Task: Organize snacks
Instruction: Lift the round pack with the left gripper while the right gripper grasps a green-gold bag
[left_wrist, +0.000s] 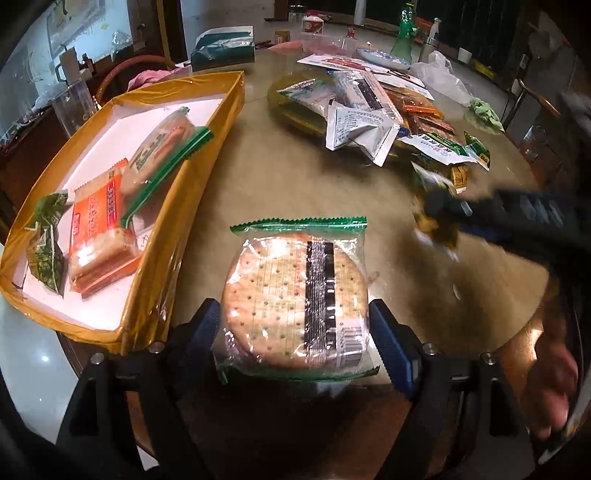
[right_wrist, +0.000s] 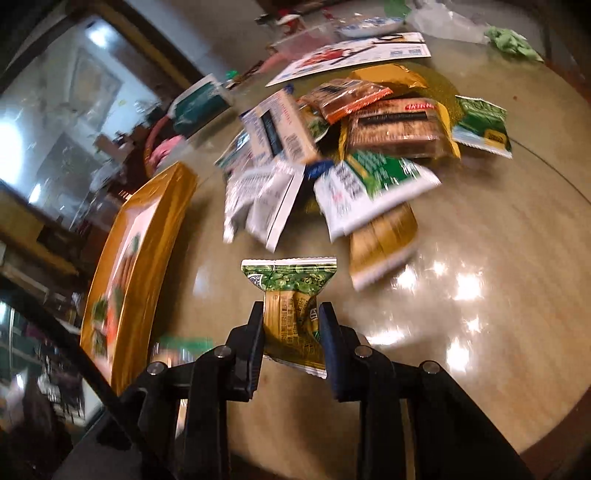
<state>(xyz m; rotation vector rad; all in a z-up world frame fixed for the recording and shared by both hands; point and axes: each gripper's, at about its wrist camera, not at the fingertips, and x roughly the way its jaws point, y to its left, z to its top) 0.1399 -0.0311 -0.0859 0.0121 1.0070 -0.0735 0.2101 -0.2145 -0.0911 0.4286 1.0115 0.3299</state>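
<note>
My left gripper (left_wrist: 295, 308) is shut on a clear packet of round crackers (left_wrist: 295, 288) with green seams, its blue pads (left_wrist: 388, 343) pressing on both sides above the table. My right gripper (right_wrist: 291, 310) is shut on a small green and gold snack packet (right_wrist: 291, 286); it shows blurred at the right of the left wrist view (left_wrist: 443, 212). A yellow-rimmed tray (left_wrist: 207, 155) with a white floor, seen at the left in both views (right_wrist: 155, 221), holds a second cracker packet (left_wrist: 162, 147), an orange packet (left_wrist: 99, 229) and a small green packet (left_wrist: 46, 240). A pile of mixed snack packets (right_wrist: 332, 147) lies on the table beyond.
The round glossy table (left_wrist: 295, 184) carries a teal tissue box (left_wrist: 221, 48), a green bottle (left_wrist: 402, 37), a white plastic bag (left_wrist: 439, 74), a green cloth (left_wrist: 484, 114) and a printed sheet (right_wrist: 351, 55) at its far side. A hand (left_wrist: 554, 387) shows at bottom right.
</note>
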